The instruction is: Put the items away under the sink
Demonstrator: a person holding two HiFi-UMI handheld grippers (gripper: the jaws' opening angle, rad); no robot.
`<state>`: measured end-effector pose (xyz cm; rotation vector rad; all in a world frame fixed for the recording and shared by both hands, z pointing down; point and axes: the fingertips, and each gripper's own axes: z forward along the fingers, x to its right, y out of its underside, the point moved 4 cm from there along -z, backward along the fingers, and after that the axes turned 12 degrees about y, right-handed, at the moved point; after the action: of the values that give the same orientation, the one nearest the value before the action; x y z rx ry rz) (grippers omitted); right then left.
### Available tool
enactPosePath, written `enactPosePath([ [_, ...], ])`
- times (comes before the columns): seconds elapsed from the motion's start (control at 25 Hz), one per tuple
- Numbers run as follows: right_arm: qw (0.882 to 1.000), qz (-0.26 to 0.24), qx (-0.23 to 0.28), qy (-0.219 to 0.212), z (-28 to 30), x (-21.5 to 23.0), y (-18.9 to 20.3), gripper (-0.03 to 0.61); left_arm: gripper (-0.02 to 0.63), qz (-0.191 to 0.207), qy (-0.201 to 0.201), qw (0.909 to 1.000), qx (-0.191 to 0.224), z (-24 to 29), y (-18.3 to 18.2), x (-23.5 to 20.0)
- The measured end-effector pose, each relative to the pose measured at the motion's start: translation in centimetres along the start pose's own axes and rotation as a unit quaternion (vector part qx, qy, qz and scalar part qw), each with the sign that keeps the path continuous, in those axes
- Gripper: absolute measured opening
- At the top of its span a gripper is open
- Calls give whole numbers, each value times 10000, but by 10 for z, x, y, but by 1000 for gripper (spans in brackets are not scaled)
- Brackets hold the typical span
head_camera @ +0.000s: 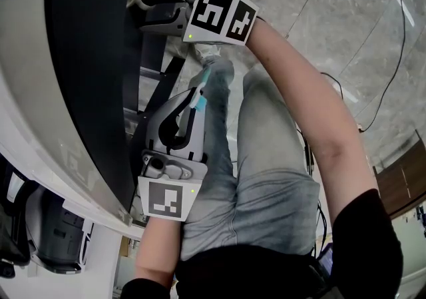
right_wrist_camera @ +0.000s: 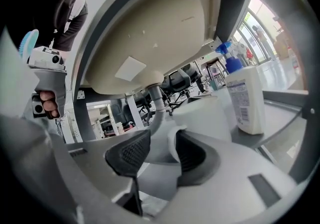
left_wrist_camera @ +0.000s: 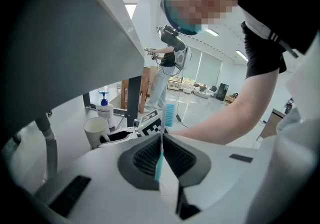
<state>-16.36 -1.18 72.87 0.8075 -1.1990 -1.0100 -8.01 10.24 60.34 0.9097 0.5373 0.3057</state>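
White mug (right_wrist_camera: 212, 115) parked under the sink (right_wrist_camera: 150, 33); teal toothbrush (left_wrist_camera: 169, 114) not yet stowed.
My right gripper (right_wrist_camera: 159, 152) has its jaws apart around the mug's handle without pressing it; the mug stands on the shelf (right_wrist_camera: 280, 135) beside the soap bottle (right_wrist_camera: 245, 98). My left gripper (left_wrist_camera: 162, 140) is clamped on the toothbrush, bristles up. Next, I reckon, I back the right clear without tipping the mug, then bring the toothbrush in.
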Motion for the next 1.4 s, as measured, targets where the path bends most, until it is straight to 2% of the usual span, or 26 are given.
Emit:
enactPosePath([
  [0.2,9996,199,187,123,-7,5,-1,164,32,19,27,10000,-39,3,1,2],
  [0.36,9997,183,137,75,-3,7,0,132,32,28,31,10000,-31,5,1,1],
  [0.56,9998,168,40,44,7,12,-2,143,32,-13,10,10000,-24,6,2,-1],
  [0.8,9974,-509,-389,-317,13,7,0,147,32,-51,24,10000,-5,8,2,-3],
  [1.08,9928,-850,-628,-559,9,9,-3,167,32,-113,18,9999,22,10,-1,-6],
  [1.24,9853,-1101,-887,-962,16,4,-2,173,32,-105,48,9999,11,12,1,-6],
  [1.4,9791,-1333,-1069,-1101,19,11,-6,176,32,-132,29,9999,43,11,-1,-11],
])
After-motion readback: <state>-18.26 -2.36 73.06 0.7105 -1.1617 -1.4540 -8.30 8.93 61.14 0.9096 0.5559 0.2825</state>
